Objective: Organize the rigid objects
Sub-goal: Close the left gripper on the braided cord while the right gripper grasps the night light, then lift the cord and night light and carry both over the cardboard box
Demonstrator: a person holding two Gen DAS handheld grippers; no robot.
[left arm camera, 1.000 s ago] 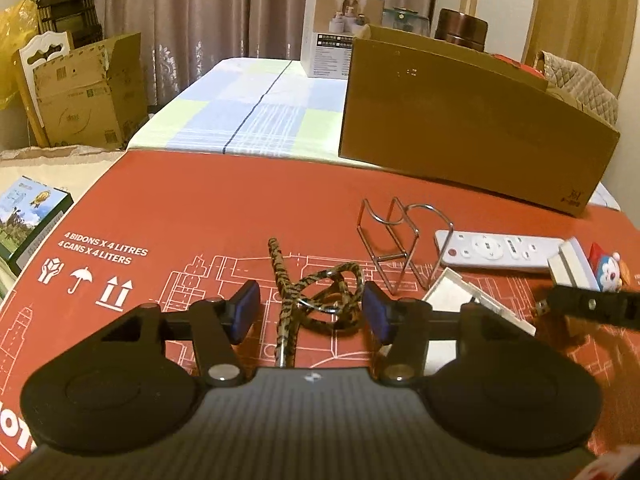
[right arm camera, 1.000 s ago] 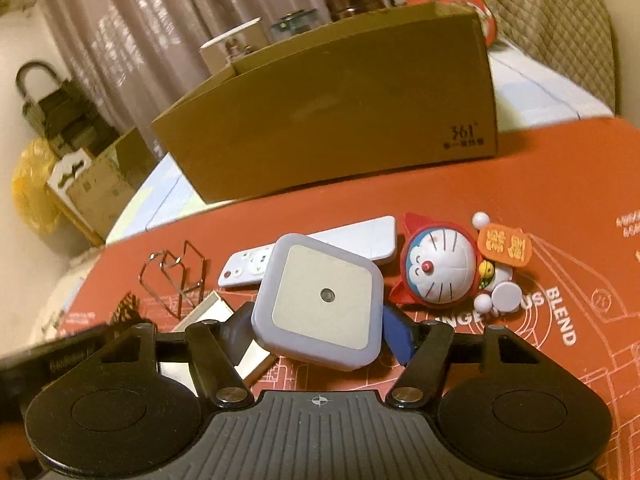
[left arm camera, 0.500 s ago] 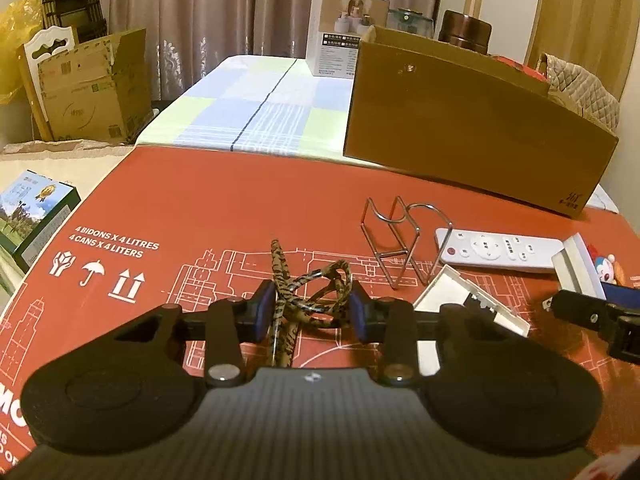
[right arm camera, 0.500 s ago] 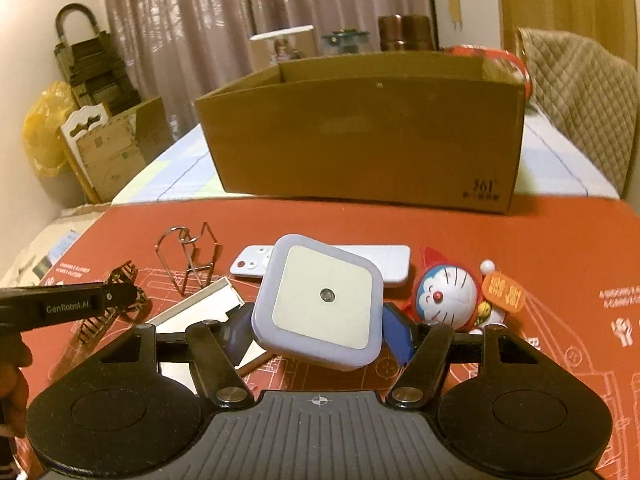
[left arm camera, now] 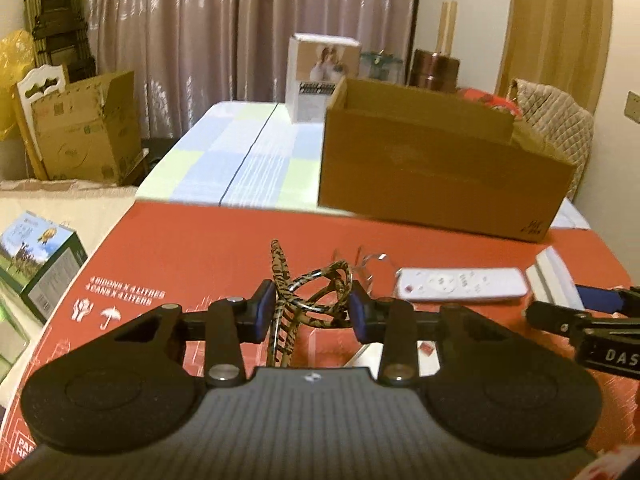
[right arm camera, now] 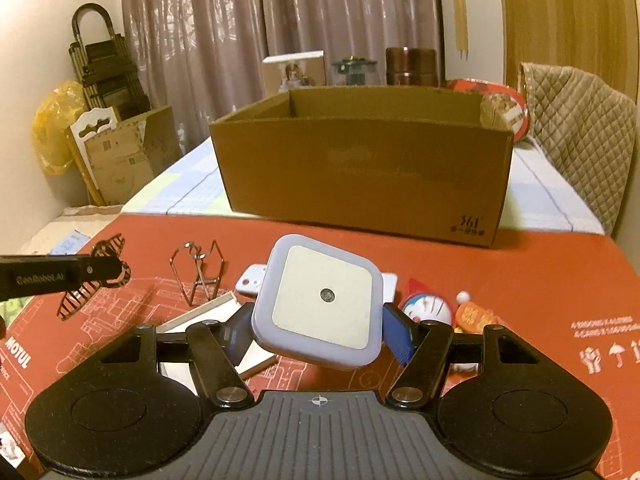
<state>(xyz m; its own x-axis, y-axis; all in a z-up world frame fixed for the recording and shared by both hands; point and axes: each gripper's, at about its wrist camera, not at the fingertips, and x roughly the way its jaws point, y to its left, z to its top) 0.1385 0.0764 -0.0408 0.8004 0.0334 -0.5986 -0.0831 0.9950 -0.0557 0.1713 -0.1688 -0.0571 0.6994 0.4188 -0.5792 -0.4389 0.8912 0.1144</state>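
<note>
Between the pads of our right tool (right arm camera: 318, 332) we are holding the square night light (right arm camera: 320, 300), its pale face tilted a little and turned back toward the camera, clear of the red table (right arm camera: 500, 280). Our left tool (left arm camera: 312, 312) is clamped on the leopard-print glasses (left arm camera: 310, 292), whose folded arms are sticking out above and below the pads; its jaws have just been closing on that frame, and they are now pressing it from both sides.

Straight ahead of both tools, past the far edge of the red table, the open cardboard box (right arm camera: 360, 176) is standing with its long side across our line of sight. From the right tool the box is lying dead ahead and square on, so we are judging that hand the nearer and better lined up. From the left tool the box (left arm camera: 440, 176) is lying ahead and off to the right, corner first.

Just beyond the left tool's tips the white remote (left arm camera: 460, 284) is lying on the table, long axis running crosswise. Ahead of the right tool and to its left, the wire holder (right arm camera: 198, 272) is standing, while the blue cat toy (right arm camera: 428, 310) is lying just right of the night light. We are reckoning each load must rise over the near wall before release.
</note>
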